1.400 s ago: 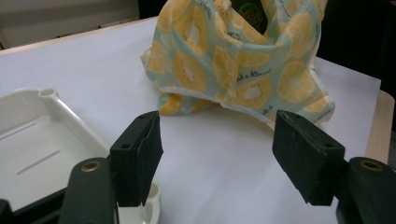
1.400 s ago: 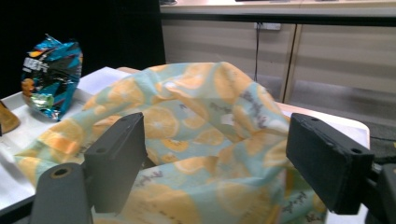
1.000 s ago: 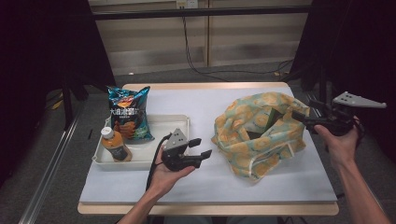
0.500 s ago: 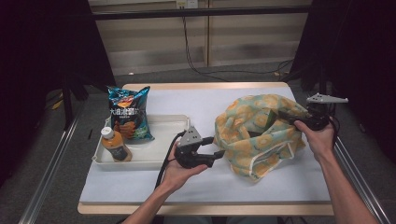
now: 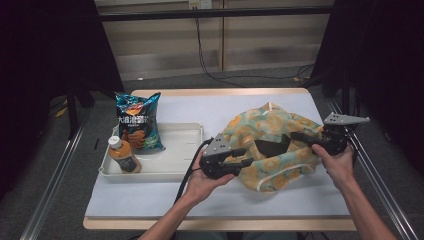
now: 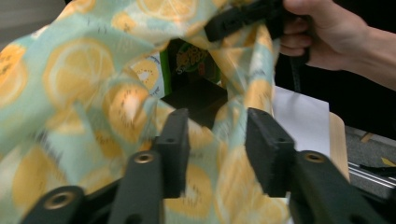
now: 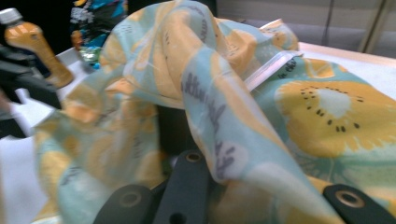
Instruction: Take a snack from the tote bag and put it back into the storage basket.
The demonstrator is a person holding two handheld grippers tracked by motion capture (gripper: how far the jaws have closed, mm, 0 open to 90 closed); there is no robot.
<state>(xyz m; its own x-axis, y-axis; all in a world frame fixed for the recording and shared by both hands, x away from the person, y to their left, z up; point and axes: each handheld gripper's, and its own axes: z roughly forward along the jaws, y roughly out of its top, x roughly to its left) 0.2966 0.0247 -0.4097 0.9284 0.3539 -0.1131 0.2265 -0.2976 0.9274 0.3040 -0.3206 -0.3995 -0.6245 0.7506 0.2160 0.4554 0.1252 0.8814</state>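
Note:
A teal cloth bag (image 5: 272, 150) printed with yellow citrus slices lies slumped on the right half of the table. My right gripper (image 5: 301, 136) reaches in from the right; its jaws have just closed and are shut on the bag's upper rim, with the cloth (image 7: 210, 93) draped over them. My left gripper (image 5: 247, 162) points right at the bag's near-left side. Its jaws (image 6: 217, 126) have just been closing and stand apart, with the rim cloth between them and unpressed. Through the mouth I see a green packet (image 6: 191, 60) inside the dark interior.
A white tray (image 5: 185, 150) sits at the left. A blue chip bag (image 5: 137, 125) leans at its back, and an orange-brown bottle (image 5: 122, 156) with a white cap stands in its front corner. White paper covers the table (image 5: 200, 205).
My left hand slid right from the tray's edge up to the bag. My right gripper dropped and moved left onto the bag's rim and closed there.

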